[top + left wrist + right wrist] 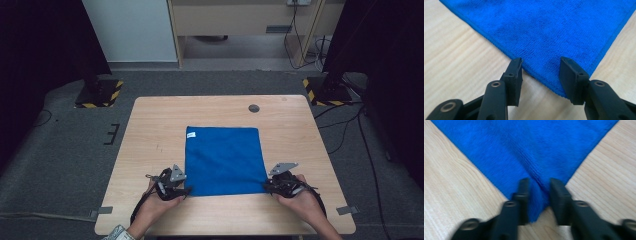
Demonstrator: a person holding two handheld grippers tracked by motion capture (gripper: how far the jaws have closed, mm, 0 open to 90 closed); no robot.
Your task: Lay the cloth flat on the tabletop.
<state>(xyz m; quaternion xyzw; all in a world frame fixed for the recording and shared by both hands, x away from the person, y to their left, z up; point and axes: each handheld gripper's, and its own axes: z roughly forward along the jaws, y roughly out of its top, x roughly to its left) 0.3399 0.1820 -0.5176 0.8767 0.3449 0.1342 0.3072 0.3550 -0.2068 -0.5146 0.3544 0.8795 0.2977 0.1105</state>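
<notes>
At lower left, the left gripper (172,186) is being held wide, astride the cloth (224,160) corner, unpinched; the cloth is lying flat mid-table (150,130); at lower right, the right gripper (281,184) is being held slackly apart around its corner; both corners probably need pinching next.

overhead plus two close cloth (223,160) views
</notes>
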